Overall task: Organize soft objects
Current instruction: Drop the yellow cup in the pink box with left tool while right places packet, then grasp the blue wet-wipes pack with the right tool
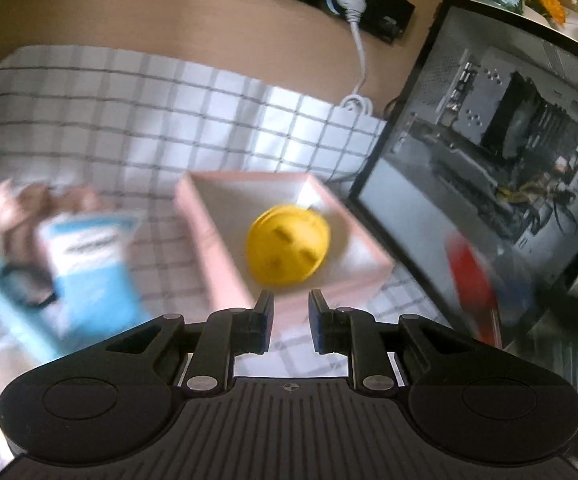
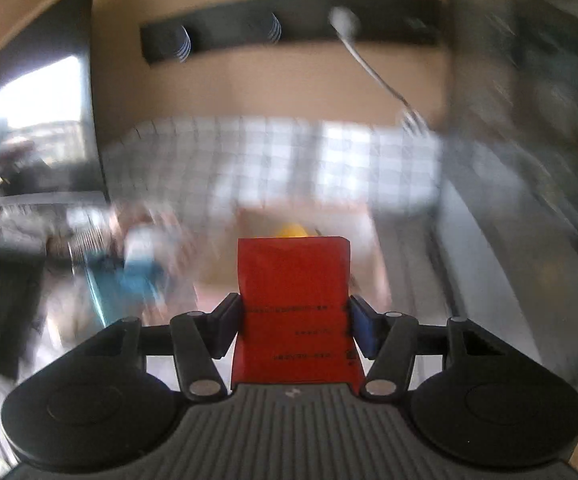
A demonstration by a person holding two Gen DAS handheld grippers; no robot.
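Right gripper (image 2: 293, 320) clenched on red packet (image 2: 293, 308), left gripper (image 1: 291, 316) released, facing yellow ball (image 1: 287, 245) in pink box (image 1: 225, 248)

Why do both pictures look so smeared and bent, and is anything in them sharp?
Left wrist view: the left gripper is crisp, the yellow ball and pink box are softly smeared, and the edges bow from the fisheye lens. Right wrist view: heavy motion blur everywhere except the right gripper and its red packet.
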